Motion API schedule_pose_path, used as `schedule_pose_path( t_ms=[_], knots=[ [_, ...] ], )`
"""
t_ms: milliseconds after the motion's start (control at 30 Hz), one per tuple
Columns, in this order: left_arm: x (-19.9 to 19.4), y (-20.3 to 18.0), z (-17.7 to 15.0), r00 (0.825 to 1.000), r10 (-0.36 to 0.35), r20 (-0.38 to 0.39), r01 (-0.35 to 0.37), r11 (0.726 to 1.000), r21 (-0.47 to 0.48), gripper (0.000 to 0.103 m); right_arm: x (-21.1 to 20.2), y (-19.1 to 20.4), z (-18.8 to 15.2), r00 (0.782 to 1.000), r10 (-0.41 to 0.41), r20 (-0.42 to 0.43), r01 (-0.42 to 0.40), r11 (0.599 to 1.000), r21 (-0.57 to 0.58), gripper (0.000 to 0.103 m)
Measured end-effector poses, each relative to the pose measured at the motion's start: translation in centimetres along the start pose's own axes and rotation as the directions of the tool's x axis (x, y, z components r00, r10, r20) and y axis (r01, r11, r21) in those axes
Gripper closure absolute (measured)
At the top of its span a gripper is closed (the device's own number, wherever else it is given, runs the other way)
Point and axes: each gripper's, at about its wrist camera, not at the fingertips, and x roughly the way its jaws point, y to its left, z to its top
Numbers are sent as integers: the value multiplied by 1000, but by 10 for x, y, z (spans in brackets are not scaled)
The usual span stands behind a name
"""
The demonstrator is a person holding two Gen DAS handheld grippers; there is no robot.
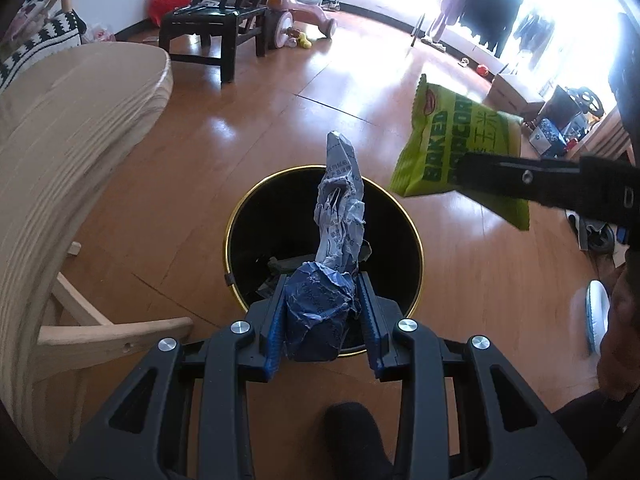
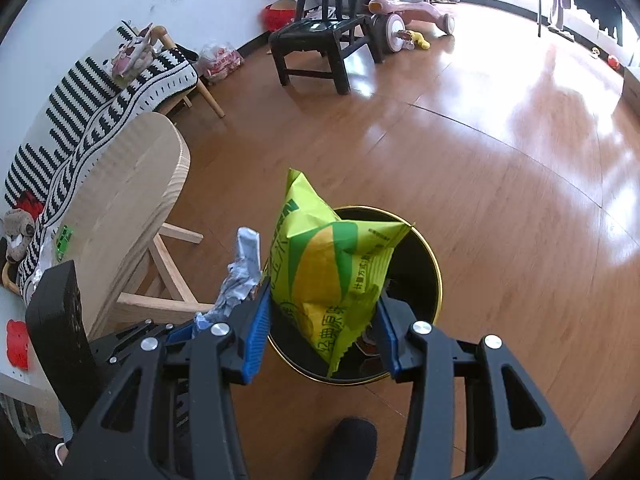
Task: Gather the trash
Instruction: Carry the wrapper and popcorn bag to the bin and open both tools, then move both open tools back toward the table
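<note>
A round black trash bin with a gold rim (image 1: 236,216) stands on the wooden floor, with dark scraps at its bottom. My left gripper (image 1: 322,300) is shut on a crumpled blue-and-white wrapper (image 1: 340,216) and holds it over the bin. My right gripper (image 2: 324,316) is shut on a green popcorn bag (image 2: 332,272) above the same bin (image 2: 434,264). In the left wrist view the bag (image 1: 452,148) hangs to the right of the bin. The wrapper (image 2: 240,276) shows left of the bag in the right wrist view.
A light wooden table (image 1: 60,132) stands left of the bin, also in the right wrist view (image 2: 132,200). A black chair (image 1: 216,20) and a pink ride-on toy (image 1: 300,4) stand further back. A striped sofa cover (image 2: 100,112) lies behind the table.
</note>
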Motion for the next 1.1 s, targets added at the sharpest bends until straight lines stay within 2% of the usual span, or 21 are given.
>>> schedule_pose_path(
  t_ms=[267, 300, 333, 367, 533, 667, 767, 933, 1100],
  knots=[
    [5, 1, 2, 1000, -18, 1, 18, 1000, -15, 68, -1, 5, 2, 1000, -13, 16, 13, 1000, 11, 55],
    [5, 1, 3, 1000, -17, 0, 17, 1000, -16, 65, -2, 5, 0, 1000, -12, 18, 12, 1000, 16, 52],
    [4, 1, 2, 1000, -16, 1, 16, 1000, -19, 50, -3, 4, 0, 1000, -10, 22, 10, 1000, 24, 41],
    [2, 2, 0, 1000, -16, 11, 17, 999, -27, 40, -5, 4, 0, 999, -11, 36, 10, 999, 30, 38],
    [-3, 3, 2, 999, -16, 31, 17, 999, -32, 40, -11, 6, 3, 998, -8, 59, 7, 1000, 30, 37],
    [-15, 4, 1, 999, -14, 47, 16, 999, -38, 33, -16, 17, 7, 998, 6, 67, -7, 1000, 22, 35],
    [-37, 6, 1, 997, -15, 80, 18, 999, -30, 24, -25, 35, 11, 995, 27, 94, -27, 1000, -6, 31],
    [-92, 18, -9, 987, 18, 162, -15, 1000, -23, 11, -41, 91, 14, 987, 75, 142, -61, 993, -100, 20],
    [-161, 62, -34, 965, 126, 230, -112, 991, -74, 8, -44, 159, 13, 980, 140, 140, -112, 975, -194, 17]
  ],
)
